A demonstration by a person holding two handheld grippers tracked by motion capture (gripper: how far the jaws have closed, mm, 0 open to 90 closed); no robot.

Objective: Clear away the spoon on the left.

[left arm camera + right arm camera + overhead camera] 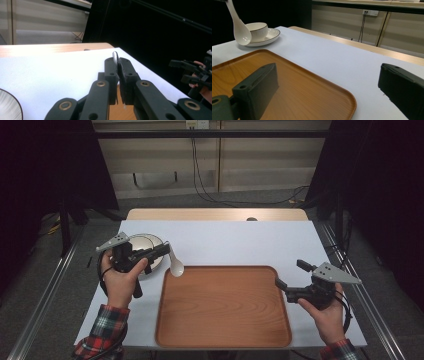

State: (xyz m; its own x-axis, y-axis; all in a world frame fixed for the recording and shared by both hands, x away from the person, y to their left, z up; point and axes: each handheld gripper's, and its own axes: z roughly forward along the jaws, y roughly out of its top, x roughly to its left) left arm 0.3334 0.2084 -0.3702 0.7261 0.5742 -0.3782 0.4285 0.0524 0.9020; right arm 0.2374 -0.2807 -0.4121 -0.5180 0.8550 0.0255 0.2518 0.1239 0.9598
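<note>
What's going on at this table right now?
A person works with a gripper in each hand. The left gripper is shut on the handle of a white spoon, holding it with its scoop hanging over the far left corner of the wooden tray. A bowl sits on a plate just behind. The right gripper waits open at the tray's right edge.

Tray (pixel 223 306) lies at lower centre of the high view, on the table (pixel 240 237). Plate (pixel 144 242) sits at centre left, just off the tray's upper-left corner, with a bowl (pixel 257 29) on it. Spoon (pixel 176 265) hangs between plate and tray, over the tray's upper-left corner. Right gripper (pixel 290 280) at right edge of tray.
</note>
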